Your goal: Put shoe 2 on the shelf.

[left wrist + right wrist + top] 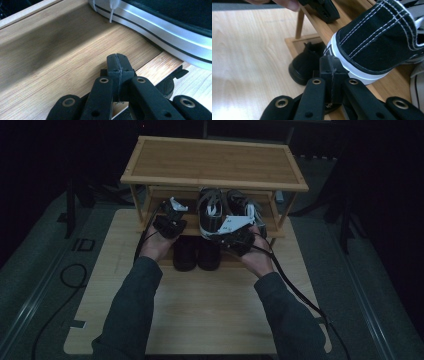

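A pair of black-and-white sneakers (210,212) stands on the middle shelf of a bamboo shoe rack (215,162). On the bottom shelf beneath them sits a pair of black shoes (196,252). My left gripper (175,207) is shut and empty, hovering over the bare shelf board (62,57) just left of a sneaker's white sole (160,32). My right gripper (220,231) is also shut with nothing in it. In the right gripper view its jaws (332,66) stand right in front of a sneaker's heel (374,42), with a black shoe (304,67) below.
The rack stands at the far end of a light wooden table (200,310). Its top shelf is bare. Cables trail from both grippers, one across the table's right side (300,295). Dark floor surrounds the table, with a loose cable (70,275) at the left.
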A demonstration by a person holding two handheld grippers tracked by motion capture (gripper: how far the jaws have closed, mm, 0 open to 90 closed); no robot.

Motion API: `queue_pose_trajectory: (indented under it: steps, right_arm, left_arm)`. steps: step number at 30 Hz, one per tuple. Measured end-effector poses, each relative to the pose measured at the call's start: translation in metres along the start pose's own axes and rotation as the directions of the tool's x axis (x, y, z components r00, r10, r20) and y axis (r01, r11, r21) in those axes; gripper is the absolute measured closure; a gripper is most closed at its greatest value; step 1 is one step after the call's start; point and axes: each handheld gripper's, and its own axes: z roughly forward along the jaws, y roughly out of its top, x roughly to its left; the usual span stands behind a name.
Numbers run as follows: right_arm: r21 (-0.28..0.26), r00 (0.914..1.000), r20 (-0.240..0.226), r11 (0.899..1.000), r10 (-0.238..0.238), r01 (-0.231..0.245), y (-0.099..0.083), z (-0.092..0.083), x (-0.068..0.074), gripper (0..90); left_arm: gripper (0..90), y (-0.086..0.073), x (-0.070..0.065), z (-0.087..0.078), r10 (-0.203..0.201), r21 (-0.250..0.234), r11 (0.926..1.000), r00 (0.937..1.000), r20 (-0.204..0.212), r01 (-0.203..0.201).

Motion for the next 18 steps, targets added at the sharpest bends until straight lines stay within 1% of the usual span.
queue_pose_trajectory:
  steps: [1,6,7,11,18]
  right_arm:
    - [-0.005,0.9999,0.004,1.000,0.009,-0.009,0.000,0.002,0.000,90.0]
    - [-0.002,0.9994,0.025,1.000,0.022,-0.022,0.001,0.006,0.000,90.0]
    - [0.004,0.9994,0.033,1.000,0.007,-0.007,0.002,0.007,0.001,90.0]
    - [0.004,0.9993,0.036,1.000,0.012,-0.012,0.003,0.009,0.000,90.0]
    - [0.008,0.9982,0.060,1.000,0.003,-0.003,0.005,0.014,0.002,90.0]
  left_arm:
    - [90.0,0.000,-0.002,0.001,-0.024,-0.020,0.9995,0.9997,0.002,0.024]
    - [90.0,-0.001,-0.001,0.001,-0.024,-0.022,0.9995,0.9997,0.005,0.024]
    - [90.0,-0.001,-0.001,0.001,-0.026,-0.024,0.9994,0.9996,0.006,0.026]
    - [90.0,-0.002,0.000,0.001,-0.038,-0.029,0.9989,0.9992,0.013,0.038]
    - [90.0,-0.001,0.000,0.001,-0.036,-0.026,0.9990,0.9993,0.010,0.036]
